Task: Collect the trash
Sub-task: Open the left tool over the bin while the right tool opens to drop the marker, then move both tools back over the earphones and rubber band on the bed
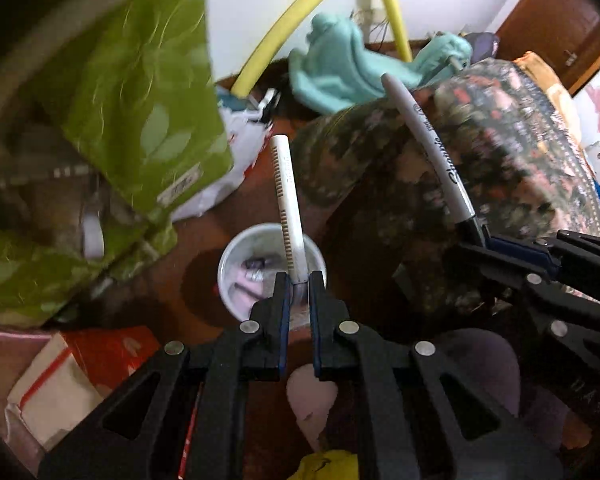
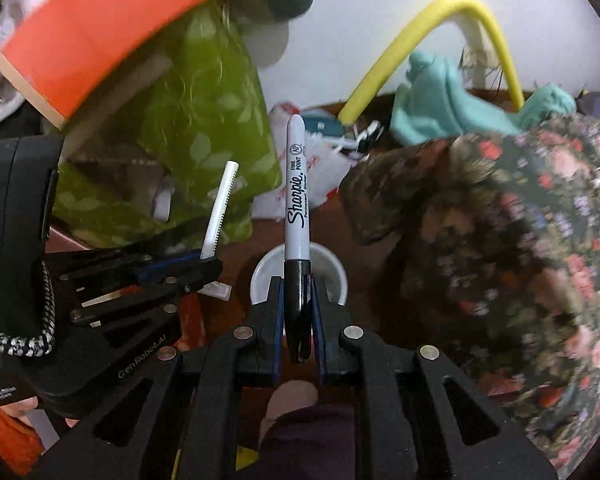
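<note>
A: Start with the biggest thing: the white cup [image 1: 270, 270] stands open-mouthed on the brown floor [image 1: 204, 236], between the green leaf-print bag [image 1: 140, 100] and the floral fabric [image 1: 512, 152]. It lies directly ahead of and below both your grippers.

B: Which one is nearer?

A: I judge about equal. Your left gripper [image 1: 299, 280] is pressed together on the foot of a white pen [image 1: 287, 192]; in its view the fingertips overlap the cup's rim. Your right gripper [image 2: 297, 300] pinches the black cap end of a Sharpie marker [image 2: 296, 192], also over the rim [image 2: 332, 256].

B: And the long axes?

A: Both of the 2 sticks point up and away from the cup, along the fingers. Dropping them in likely calls for tipping the grippers further down.
</note>
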`<state>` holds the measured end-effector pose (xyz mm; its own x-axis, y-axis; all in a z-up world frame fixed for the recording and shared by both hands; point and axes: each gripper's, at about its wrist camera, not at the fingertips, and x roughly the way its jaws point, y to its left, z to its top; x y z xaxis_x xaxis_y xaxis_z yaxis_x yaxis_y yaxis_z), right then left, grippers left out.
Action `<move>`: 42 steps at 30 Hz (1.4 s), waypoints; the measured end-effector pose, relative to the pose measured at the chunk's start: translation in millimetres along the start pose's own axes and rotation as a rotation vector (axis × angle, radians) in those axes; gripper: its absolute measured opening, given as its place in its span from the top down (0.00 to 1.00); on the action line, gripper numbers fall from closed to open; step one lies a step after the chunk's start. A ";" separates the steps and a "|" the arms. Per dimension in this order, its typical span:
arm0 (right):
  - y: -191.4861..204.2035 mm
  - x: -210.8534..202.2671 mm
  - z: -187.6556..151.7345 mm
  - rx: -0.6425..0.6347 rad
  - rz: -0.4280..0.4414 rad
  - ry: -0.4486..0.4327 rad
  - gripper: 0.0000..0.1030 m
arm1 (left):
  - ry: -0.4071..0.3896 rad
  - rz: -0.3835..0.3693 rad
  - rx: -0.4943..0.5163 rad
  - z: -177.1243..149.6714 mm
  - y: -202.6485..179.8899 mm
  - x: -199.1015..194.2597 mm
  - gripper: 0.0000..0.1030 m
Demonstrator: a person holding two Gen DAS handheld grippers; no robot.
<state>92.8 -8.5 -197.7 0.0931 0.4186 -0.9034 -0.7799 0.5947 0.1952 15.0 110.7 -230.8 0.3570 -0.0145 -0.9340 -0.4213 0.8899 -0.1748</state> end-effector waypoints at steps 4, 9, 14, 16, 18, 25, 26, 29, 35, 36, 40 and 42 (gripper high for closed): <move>4.4 25.4 5.2 0.002 0.010 0.063 0.89 | 0.050 -0.007 -0.037 -2.1 19.4 20.6 0.93; 7.5 39.8 19.4 0.002 0.044 0.075 0.89 | 0.064 -0.045 -0.106 7.8 33.9 32.7 0.92; 1.4 48.6 29.9 0.026 0.034 0.118 0.84 | 0.066 -0.012 -0.133 15.0 42.2 40.4 0.76; -2.1 50.5 32.2 0.033 0.034 0.125 0.84 | 0.077 -0.016 -0.137 14.1 42.9 41.4 0.76; -6.4 48.9 32.0 0.041 0.033 0.125 0.84 | 0.084 -0.020 -0.140 13.3 41.9 39.6 0.76; -16.7 29.0 27.4 0.039 0.022 0.089 0.84 | 0.053 -0.009 -0.110 15.7 26.3 20.2 0.76; -18.1 23.3 26.1 0.037 0.018 0.078 0.84 | 0.047 -0.008 -0.104 17.6 23.4 17.2 0.76; -24.0 7.8 23.5 0.035 0.014 0.049 0.84 | 0.022 -0.005 -0.083 21.6 10.4 5.4 0.76; -48.7 -33.3 17.3 0.049 -0.011 -0.037 0.84 | -0.053 0.012 -0.022 33.0 -30.0 -22.1 0.76; -53.4 -38.9 16.4 0.054 -0.015 -0.050 0.84 | -0.064 0.009 -0.013 35.0 -38.2 -25.8 0.76; -82.0 -67.6 10.3 0.086 -0.040 -0.115 0.84 | -0.096 0.003 0.039 43.7 -74.7 -36.6 0.76; -100.4 -81.1 6.3 0.109 -0.060 -0.143 0.84 | -0.108 -0.009 0.069 50.4 -98.0 -39.8 0.76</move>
<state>167.5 -97.8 -141.6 0.2304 0.4686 -0.8529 -0.6991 0.6893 0.1899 84.1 47.1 -160.7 0.4499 0.0231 -0.8928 -0.3603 0.9194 -0.1578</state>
